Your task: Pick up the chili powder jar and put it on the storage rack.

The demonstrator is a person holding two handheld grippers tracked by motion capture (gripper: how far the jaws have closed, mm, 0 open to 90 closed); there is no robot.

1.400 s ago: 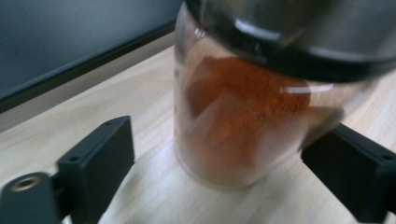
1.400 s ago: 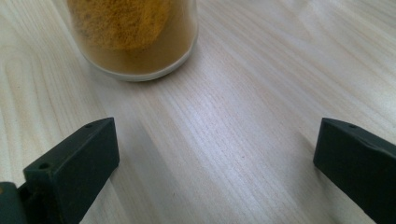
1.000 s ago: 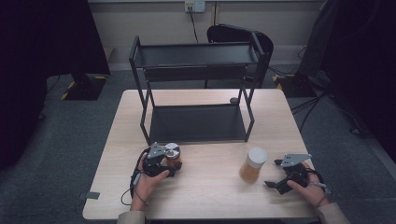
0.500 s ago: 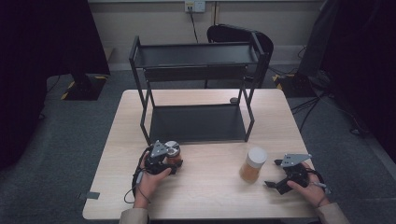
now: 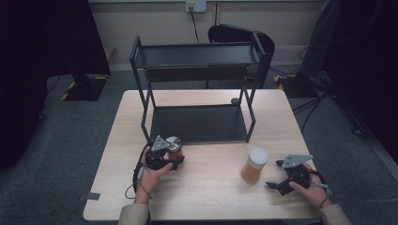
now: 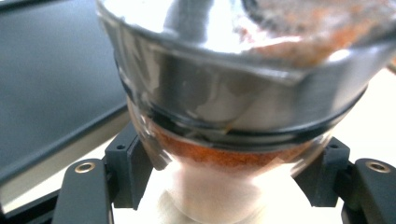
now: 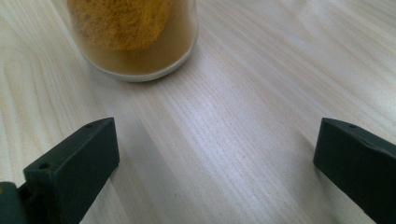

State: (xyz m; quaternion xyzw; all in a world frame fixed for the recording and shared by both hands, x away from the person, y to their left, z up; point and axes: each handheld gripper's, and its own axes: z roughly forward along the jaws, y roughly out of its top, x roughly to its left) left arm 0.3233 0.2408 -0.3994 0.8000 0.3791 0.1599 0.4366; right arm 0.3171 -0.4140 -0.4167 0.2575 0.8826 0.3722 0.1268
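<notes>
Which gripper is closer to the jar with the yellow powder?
Right. The right gripper sits open on the table just beside the yellow powder jar, not touching it. The left gripper is across the table, shut on a silver-lidded jar of red powder.

Handheld left gripper (image 5: 165, 157) and right gripper (image 5: 287, 177): black bodies, grey three-cornered top plates, blocky black fingers (image 7: 74, 163) with screw holes, trailing black cables, beige sleeves (image 5: 133, 214).
</notes>
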